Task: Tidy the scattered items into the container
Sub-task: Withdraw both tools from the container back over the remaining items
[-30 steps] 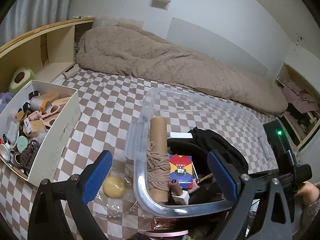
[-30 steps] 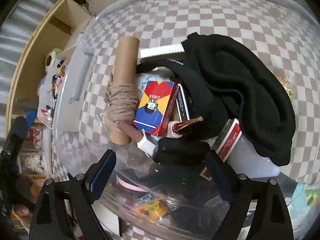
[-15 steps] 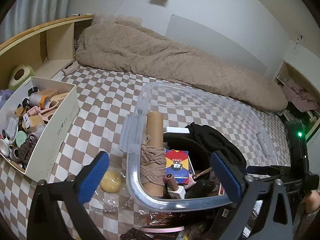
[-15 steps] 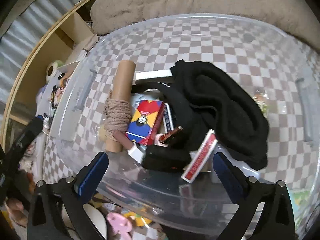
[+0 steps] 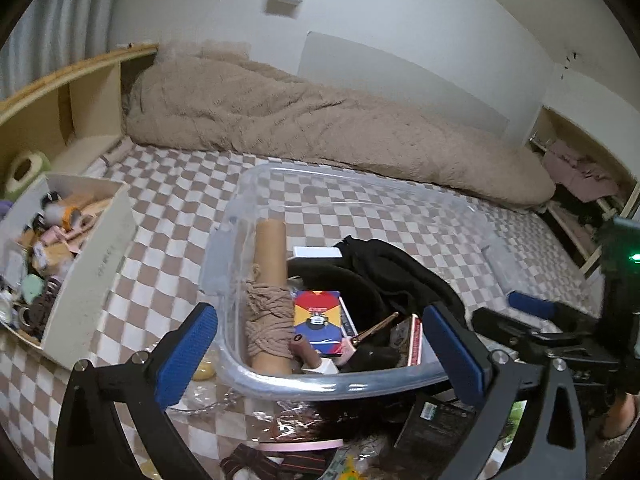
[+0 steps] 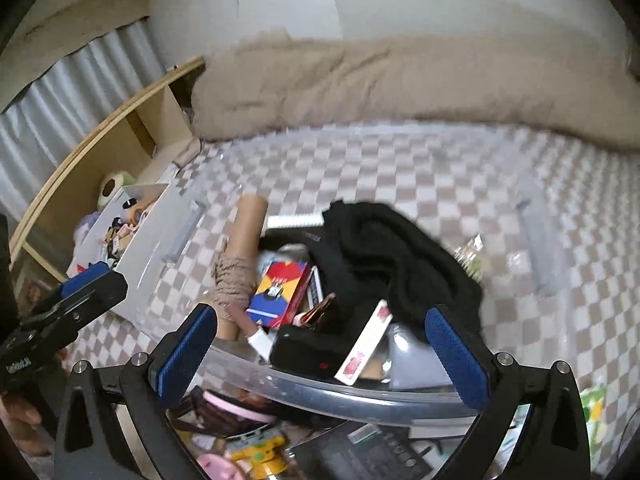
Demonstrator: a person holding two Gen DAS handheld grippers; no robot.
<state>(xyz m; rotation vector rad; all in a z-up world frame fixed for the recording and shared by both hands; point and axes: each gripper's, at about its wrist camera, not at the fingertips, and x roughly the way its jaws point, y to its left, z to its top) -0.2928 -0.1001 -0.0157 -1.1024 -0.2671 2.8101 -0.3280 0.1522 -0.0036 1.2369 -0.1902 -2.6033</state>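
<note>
A clear plastic container (image 5: 320, 386) (image 6: 360, 394) sits on the checkered bed. It holds a cardboard tube wound with rope (image 5: 269, 300) (image 6: 236, 276), a colourful box (image 5: 318, 322) (image 6: 278, 294), black cloth (image 5: 384, 272) (image 6: 384, 256), a black case (image 6: 308, 350) and a red-and-white pack (image 6: 364, 346). My left gripper (image 5: 320, 354) is open and empty at the container's near rim. My right gripper (image 6: 320, 356) is open and empty at the same rim; it also shows in the left wrist view (image 5: 532, 306). Loose items lie below the rim: a yellow ball (image 5: 202, 370), a pink band (image 5: 300, 445), a black packet (image 5: 432, 420).
A white shoebox (image 5: 90, 276) full of small things stands at the left. A beige blanket (image 5: 320, 124) lies along the wall. Wooden shelves (image 5: 60, 108) line the left side. More clutter (image 6: 260, 450) lies in front of the container.
Both grippers have pulled back and tilted up from the container. The right view has swung from looking down into it to looking across the bed. The items inside have shifted little.
</note>
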